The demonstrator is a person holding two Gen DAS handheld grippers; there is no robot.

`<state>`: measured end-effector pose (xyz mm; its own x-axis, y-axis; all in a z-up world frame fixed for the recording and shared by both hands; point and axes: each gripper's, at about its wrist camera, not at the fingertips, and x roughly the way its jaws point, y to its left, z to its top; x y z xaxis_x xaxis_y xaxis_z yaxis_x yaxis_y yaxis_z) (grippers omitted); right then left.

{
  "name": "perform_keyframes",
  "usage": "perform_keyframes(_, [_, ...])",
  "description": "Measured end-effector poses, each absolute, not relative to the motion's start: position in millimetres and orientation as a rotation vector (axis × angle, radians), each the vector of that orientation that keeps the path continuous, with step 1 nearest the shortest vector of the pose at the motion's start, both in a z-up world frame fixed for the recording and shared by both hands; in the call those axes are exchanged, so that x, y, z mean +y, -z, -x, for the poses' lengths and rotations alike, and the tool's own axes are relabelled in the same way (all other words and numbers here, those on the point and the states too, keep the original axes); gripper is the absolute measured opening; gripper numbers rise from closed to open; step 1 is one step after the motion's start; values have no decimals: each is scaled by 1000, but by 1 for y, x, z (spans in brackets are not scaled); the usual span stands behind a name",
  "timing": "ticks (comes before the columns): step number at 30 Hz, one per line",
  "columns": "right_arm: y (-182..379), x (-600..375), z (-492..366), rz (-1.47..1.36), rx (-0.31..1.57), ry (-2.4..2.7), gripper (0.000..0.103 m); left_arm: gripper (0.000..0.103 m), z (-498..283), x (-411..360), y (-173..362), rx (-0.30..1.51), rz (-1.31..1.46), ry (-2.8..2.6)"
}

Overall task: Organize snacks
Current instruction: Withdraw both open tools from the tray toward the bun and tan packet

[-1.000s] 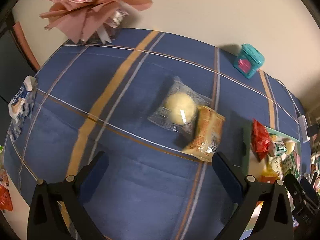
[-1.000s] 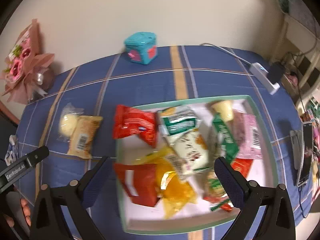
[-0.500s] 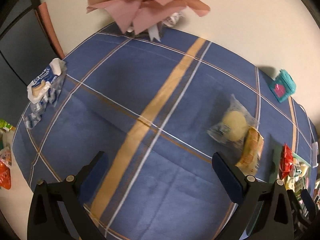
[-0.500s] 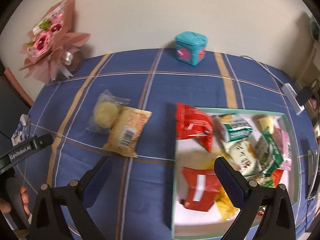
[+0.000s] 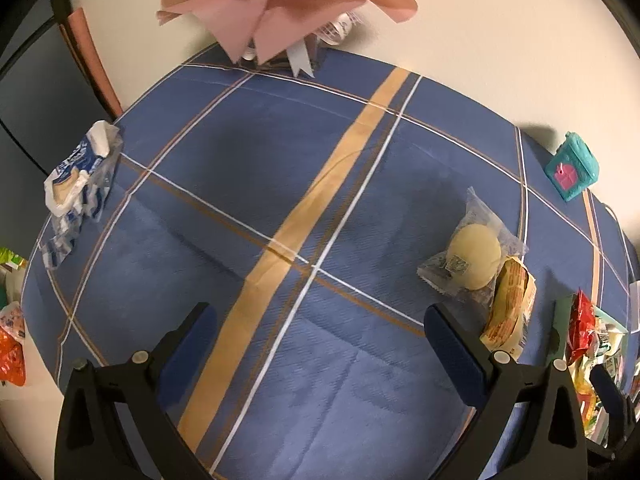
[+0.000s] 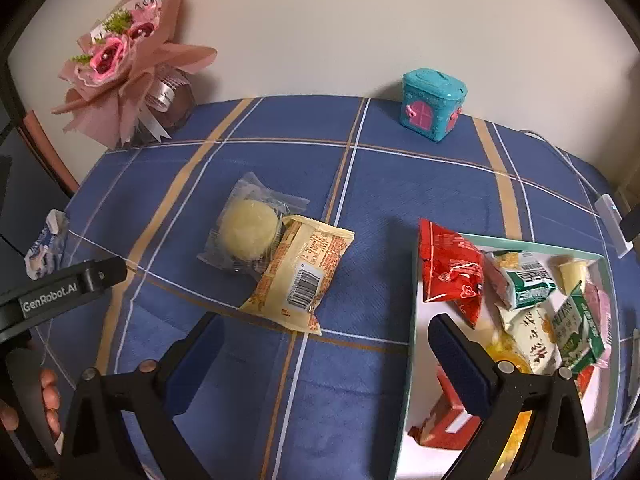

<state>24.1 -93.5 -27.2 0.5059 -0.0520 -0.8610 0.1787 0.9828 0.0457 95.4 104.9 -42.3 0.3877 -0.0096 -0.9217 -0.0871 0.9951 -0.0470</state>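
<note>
blue plaid tablecloth (image 6: 360,360), teal tray (image 6: 412,320), red packet (image 6: 450,272), pink bouquet (image 6: 120,64)

Black gripper frames (image 6: 324,356), blue finger pads (image 6: 460,364) (silver screws), white "GenRobot.AI" lettering

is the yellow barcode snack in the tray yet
Out. The yellow snack lies on the cloth left of the tray, overlapping the bun.

Tray (image 6: 414,344) cut off below; bouquet (image 5: 280,8) cropped above.
</note>
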Motion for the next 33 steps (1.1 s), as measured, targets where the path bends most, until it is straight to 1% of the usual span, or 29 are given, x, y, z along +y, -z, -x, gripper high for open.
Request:
perform_keyframes(20, [39,-100,-50,-178,1032,112,103,103,-121,81,41,1123,102,13])
perform_keyframes(33, [62,-106,-71,-227,1051,95,103,103,-139,61,47,1103,120,79])
